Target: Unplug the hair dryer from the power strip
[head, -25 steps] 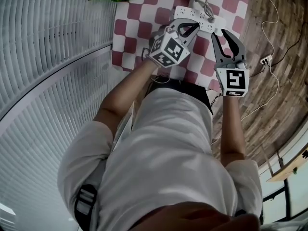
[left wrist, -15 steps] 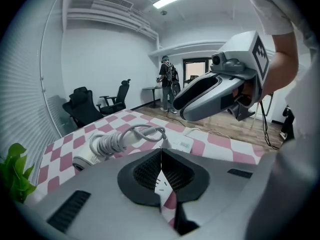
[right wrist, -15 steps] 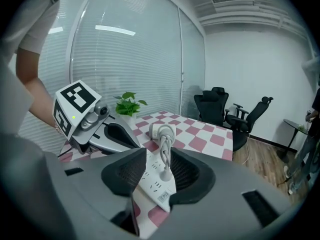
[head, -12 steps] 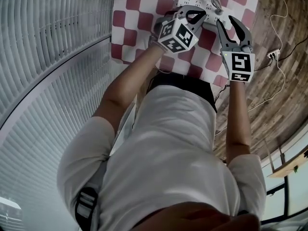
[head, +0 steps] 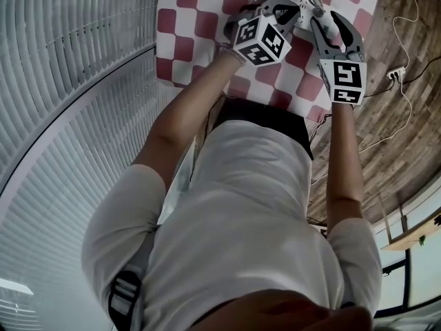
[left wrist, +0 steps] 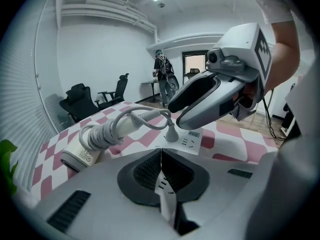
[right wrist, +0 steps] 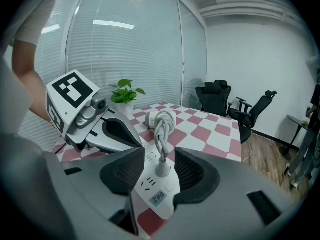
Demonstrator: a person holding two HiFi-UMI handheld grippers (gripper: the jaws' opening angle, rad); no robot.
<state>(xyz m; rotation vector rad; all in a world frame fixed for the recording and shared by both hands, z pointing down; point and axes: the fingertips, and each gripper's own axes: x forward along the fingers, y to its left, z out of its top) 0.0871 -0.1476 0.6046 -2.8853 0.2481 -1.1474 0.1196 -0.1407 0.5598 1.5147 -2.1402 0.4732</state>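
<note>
White plug (right wrist: pixel 161 170) stands between right gripper's (right wrist: pixel 160 153) just-opened jaws in its own view; left gripper's (left wrist: pixel 161 154) closed.

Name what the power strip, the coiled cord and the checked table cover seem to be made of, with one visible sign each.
Power strip: hard white plastic, smooth, with moulded socket slots.
Cord: pale grey rubbery or plastic sheath; it bends in tight loops.
Table cover: matte red-and-white checks; cloth or vinyl, which one cannot be told.
</note>
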